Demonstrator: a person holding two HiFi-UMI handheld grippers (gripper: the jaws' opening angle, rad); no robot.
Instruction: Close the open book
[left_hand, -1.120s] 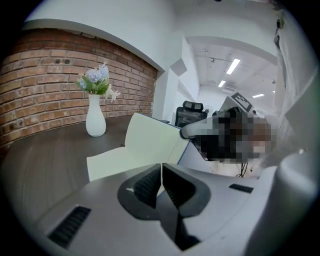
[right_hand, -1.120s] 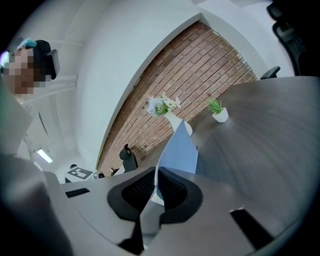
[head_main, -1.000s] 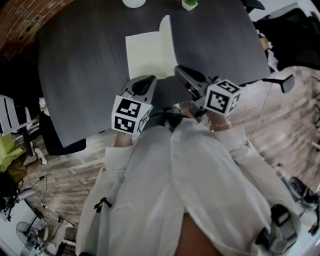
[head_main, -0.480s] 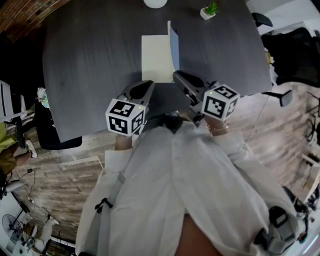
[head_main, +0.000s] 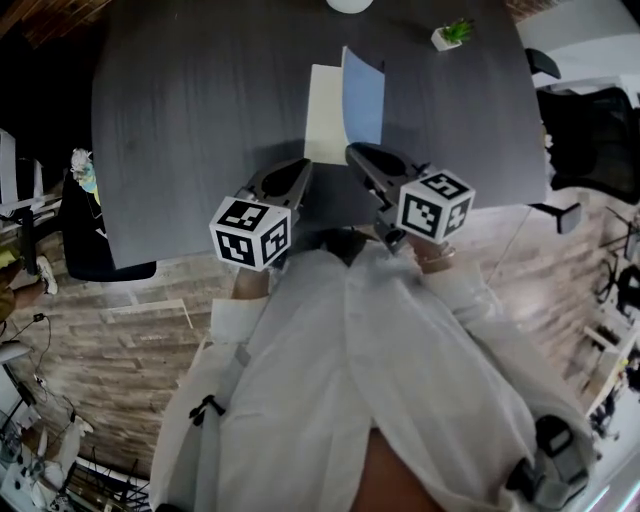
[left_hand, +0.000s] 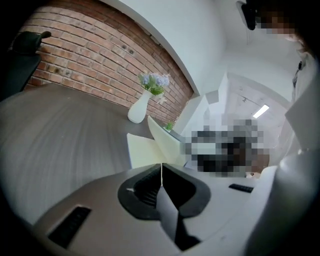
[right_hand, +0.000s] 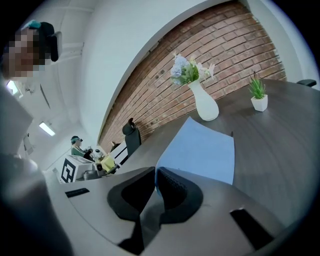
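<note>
The book (head_main: 345, 100) lies on the dark bench (head_main: 190, 120) with its cream page (head_main: 322, 112) flat and its blue cover (head_main: 363, 95) part-raised (roughly halfway over). Both claws sit just short of the book, jaws pressed together with nothing between. The left claw (head_main: 298, 168) is before the page. The right claw (head_main: 356, 153) is at the cover's near edge, possibly touching it.

- white vase (head_main: 348, 4): cut off by the far picture edge in the head view.
- book (head_main: 362, 100): near edge was hidden behind the right gripper (head_main: 352, 150).
- potted plant (left_hand: 170, 125): was mostly hidden behind the book's raised leaf.
</note>
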